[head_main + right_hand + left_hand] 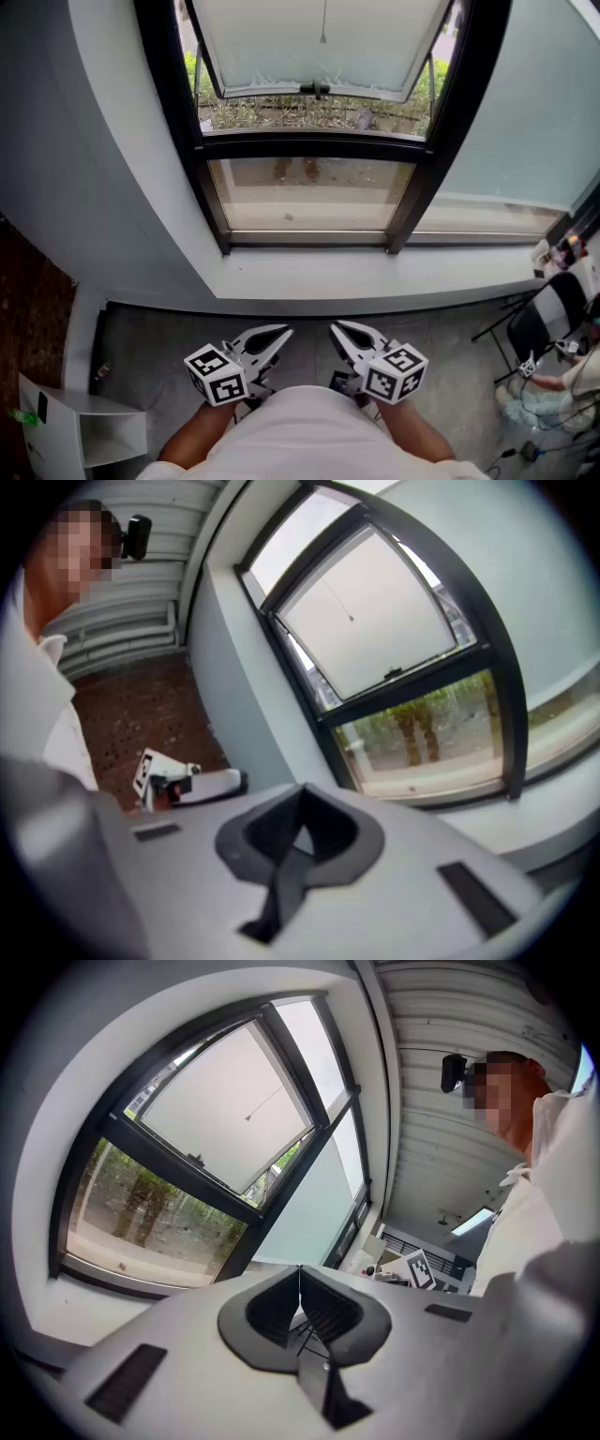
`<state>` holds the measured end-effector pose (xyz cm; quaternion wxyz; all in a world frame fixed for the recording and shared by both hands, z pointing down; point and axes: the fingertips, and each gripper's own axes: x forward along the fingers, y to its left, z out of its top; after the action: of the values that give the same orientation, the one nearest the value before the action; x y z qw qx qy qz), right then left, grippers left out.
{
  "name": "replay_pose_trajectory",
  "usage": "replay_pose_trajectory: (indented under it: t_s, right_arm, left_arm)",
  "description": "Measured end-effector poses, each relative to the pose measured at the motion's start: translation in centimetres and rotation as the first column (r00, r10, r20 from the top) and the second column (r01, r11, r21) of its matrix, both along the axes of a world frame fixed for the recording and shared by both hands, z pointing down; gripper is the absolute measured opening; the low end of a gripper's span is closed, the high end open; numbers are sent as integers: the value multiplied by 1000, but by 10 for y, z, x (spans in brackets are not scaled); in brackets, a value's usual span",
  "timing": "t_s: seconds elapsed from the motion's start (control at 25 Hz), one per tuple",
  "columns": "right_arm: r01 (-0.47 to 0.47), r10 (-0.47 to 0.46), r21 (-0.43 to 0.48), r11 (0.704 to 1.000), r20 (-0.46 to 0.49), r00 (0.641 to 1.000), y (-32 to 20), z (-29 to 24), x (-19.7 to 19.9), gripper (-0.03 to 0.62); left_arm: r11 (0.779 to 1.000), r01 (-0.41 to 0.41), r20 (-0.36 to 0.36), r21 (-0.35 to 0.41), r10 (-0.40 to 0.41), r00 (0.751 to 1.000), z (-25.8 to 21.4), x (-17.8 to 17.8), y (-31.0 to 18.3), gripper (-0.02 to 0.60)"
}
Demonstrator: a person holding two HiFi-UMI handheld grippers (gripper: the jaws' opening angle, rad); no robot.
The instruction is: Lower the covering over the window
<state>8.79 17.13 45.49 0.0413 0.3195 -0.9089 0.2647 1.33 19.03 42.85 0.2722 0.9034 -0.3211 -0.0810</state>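
A pale roller blind [319, 42] covers the upper part of the black-framed window [309, 145]. Its bottom bar hangs above the clear lower pane, and a thin pull cord [323, 28] dangles in front of it. Both grippers sit low, close to my body and well short of the window. My left gripper [284, 332] and right gripper [338, 327] are shut and empty, tips pointing toward the sill. The left gripper view has shut jaws [300, 1270] below the blind [225, 1110]. In the right gripper view the jaws [300, 791] are also shut, with the blind [366, 621] far off.
A wide white sill [375, 272] runs under the window, with a frosted pane [525, 103] to the right. A white shelf unit [84, 427] stands on the floor at lower left. At right are a black chair [548, 314] and a seated person [562, 384].
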Motion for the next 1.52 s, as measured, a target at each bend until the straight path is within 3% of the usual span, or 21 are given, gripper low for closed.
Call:
replay_pose_trajectory:
  t_s: [0.68,1.0,1.52]
  right_arm:
    - [-1,1,-9,1000,1,1000,-6,6,10,25]
    - [-5,5,28,1000,-11,1000,-10,6,17,26]
    - [-14,17,63,998,-45,999,-25,8,51,58]
  left_arm:
    - [1000,3,7,5,-3,1000,5,8,-5,17]
    - [1000,16,5,8,-16,1000,6,10,-8,17]
    - [998,66,11,13,-67,998,8,32,-18,18]
